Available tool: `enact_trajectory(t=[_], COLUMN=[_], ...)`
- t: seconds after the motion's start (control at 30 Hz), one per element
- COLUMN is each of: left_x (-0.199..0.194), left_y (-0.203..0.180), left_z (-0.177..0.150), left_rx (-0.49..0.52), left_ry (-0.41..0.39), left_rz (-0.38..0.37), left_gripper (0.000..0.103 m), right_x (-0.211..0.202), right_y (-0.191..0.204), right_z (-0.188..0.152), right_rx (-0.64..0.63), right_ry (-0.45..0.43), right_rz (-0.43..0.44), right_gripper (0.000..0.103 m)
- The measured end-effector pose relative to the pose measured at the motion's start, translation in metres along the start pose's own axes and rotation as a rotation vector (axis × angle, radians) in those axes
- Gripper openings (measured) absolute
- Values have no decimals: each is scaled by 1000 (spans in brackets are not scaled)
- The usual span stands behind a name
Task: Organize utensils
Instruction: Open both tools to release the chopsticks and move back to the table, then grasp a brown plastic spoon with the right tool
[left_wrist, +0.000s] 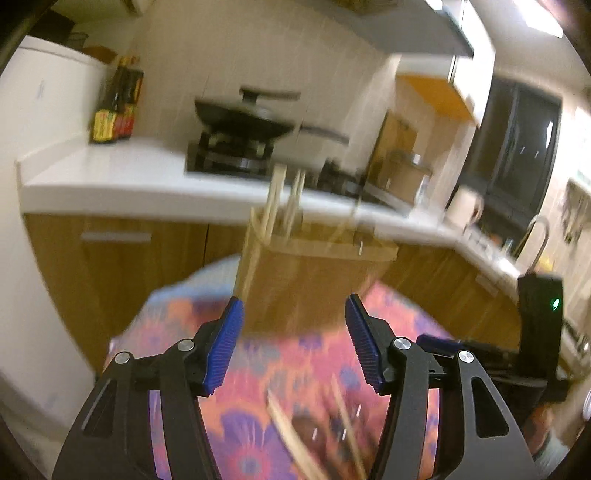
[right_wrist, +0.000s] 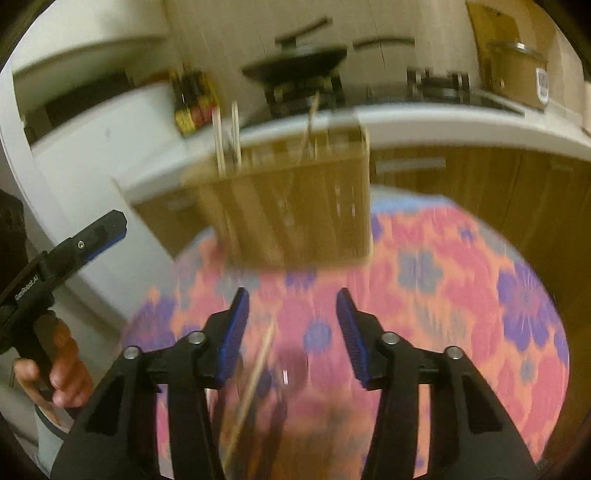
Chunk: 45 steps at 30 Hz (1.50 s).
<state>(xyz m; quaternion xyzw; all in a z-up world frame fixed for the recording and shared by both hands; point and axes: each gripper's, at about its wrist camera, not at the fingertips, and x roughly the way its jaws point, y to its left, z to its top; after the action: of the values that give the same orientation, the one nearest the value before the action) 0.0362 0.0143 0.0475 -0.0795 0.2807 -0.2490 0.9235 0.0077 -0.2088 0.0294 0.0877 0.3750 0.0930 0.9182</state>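
A wooden utensil holder (left_wrist: 314, 273) (right_wrist: 291, 206) stands at the far side of a round table with a flowered cloth (left_wrist: 295, 354) (right_wrist: 461, 302). A few chopsticks (left_wrist: 275, 199) (right_wrist: 225, 136) stick up out of it. More chopsticks (left_wrist: 295, 439) (right_wrist: 255, 373) and blurred dark utensils lie loose on the cloth near the front. My left gripper (left_wrist: 293, 343) hangs open above them, nothing between its blue pads. My right gripper (right_wrist: 291, 332) is also open and empty over the same pile. Both views are motion-blurred.
Behind the table runs a white kitchen counter (left_wrist: 110, 173) with wooden cabinet fronts, a black wok on a stove (left_wrist: 243, 118) (right_wrist: 299, 62) and sauce bottles (left_wrist: 114, 110). A white fridge (left_wrist: 40, 147) stands at left. A hand (right_wrist: 62, 365) holds the left gripper's handle.
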Motion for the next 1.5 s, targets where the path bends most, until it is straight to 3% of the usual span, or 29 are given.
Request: enact_trajectory(t=[0.17,0.3,0.53,0.77,0.93,1.07,1.17,1.23,1.27,1.5], left_x=[2,7,21,34,38,38,36,35,34,32], left_y=[0,8,-1,-23,-35,-38,-37,-37,-37,-37], left_z=[-40,-66,-100,-110,-110,-111,-111,-111,-111,-111], left_rx=[-18,-58,-14,102,157,187,192,188,185,186], left_ry=[128,220,374,438,458,489,499,500,502,493], left_rz=[38,47,77,167,217,209,189,175,165,157], left_gripper=[54,54,38,36,37,37,30,10,7,4], right_x=[13,20,32,41,40,35,32,30,29,22], right_y=[3,8,20,39,38,26,17,9,5,-20], right_z=[-39,-63,-80,-88,-88,-87,-87,-87,-86,-85], right_rx=[-4,-9,-35,-148,-166,-139,-120,-95,-82,-29], right_ry=[126,186,229,217,210,208,209,209,211,230], right_rz=[-4,-2,-44,-172,-202,-206,-205,-199,-194,-174], right_gripper=[28,28,25,14,9,9,9,9,9,9])
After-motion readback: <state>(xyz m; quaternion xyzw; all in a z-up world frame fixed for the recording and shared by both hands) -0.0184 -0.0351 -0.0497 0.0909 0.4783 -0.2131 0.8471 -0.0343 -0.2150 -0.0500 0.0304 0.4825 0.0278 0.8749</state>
